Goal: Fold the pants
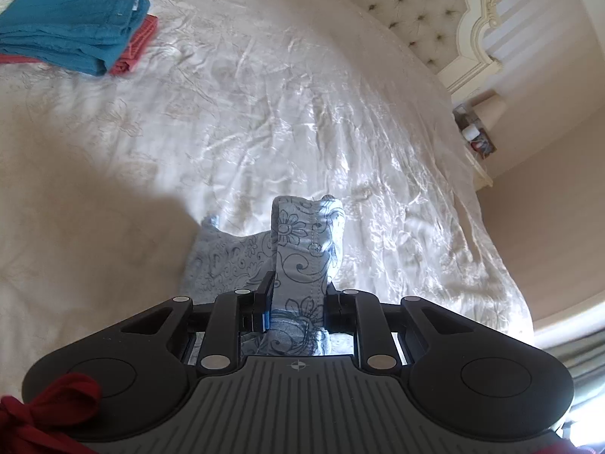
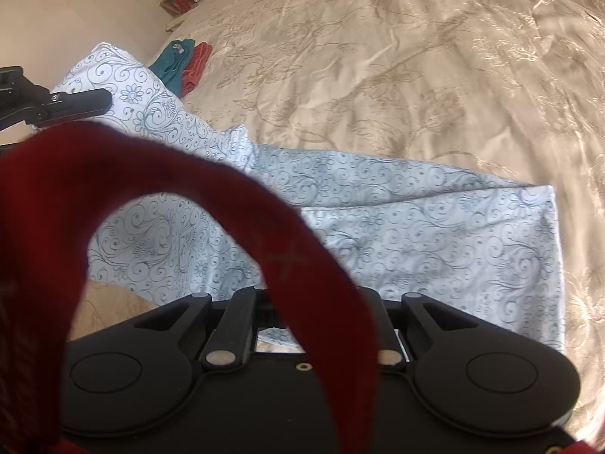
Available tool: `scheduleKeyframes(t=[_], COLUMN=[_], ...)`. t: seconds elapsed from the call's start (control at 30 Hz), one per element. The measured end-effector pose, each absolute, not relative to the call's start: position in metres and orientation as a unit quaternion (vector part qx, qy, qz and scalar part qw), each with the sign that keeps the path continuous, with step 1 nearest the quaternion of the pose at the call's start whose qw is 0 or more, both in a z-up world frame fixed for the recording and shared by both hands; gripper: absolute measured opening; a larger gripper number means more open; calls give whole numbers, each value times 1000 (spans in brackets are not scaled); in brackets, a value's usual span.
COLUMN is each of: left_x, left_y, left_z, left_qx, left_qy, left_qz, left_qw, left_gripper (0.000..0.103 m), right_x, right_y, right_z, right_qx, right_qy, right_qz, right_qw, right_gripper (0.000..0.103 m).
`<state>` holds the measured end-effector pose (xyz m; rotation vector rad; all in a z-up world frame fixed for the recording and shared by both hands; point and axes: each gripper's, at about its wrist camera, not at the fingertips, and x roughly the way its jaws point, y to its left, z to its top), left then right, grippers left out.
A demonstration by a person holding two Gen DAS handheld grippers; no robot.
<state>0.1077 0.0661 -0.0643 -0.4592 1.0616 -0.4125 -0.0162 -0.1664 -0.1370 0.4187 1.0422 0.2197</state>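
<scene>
The left claw (image 1: 297,302) pinches a bunched hem of the pale floral pants (image 2: 416,223), which sprawl across the bed (image 2: 378,75). A red strap (image 2: 211,196) hides the right claw's jaws, so I cannot tell its grip. If the cloth slips out, the fold collapses unevenly.

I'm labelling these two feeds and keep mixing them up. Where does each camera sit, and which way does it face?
Left wrist: sits on the left gripper, facing down across the bed toward the headboard; its jaws pinch the patterned pants.
Right wrist: sits on the right gripper, facing the pants spread on the bed; a red strap hides its fingers.
Shared: pants, bed, folded teal garment.
</scene>
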Motion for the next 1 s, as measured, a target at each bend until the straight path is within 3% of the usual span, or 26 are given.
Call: scheduleKeyframes(t=[0.4,0.43,0.5,0.6,1.0], left_x=[79,77,76,69,76], left_y=[-83,-90,-100,-113,-58], left_z=[-148,-154,-161,-157,-143], left_qx=[-152,-143,-132,-115,-35], left_qy=[556,563,577,576,553], left_qz=[-202,-204,-222,-248,-210], left_qw=[792,788,775,770,806], left_gripper=[23,24,45,62,63], right_x=[-41,-43,-46,-47,-49], right_y=[-260,-266,-274,-279,-286], right_z=[-150,-151,-153,-156,-139], right_qx=[206,208,210,213,184], right_qy=[512,512,514,516,486], right_qz=[77,76,72,67,5], right_qw=[831,830,829,827,855], right_gripper=[25,26,27,27,28])
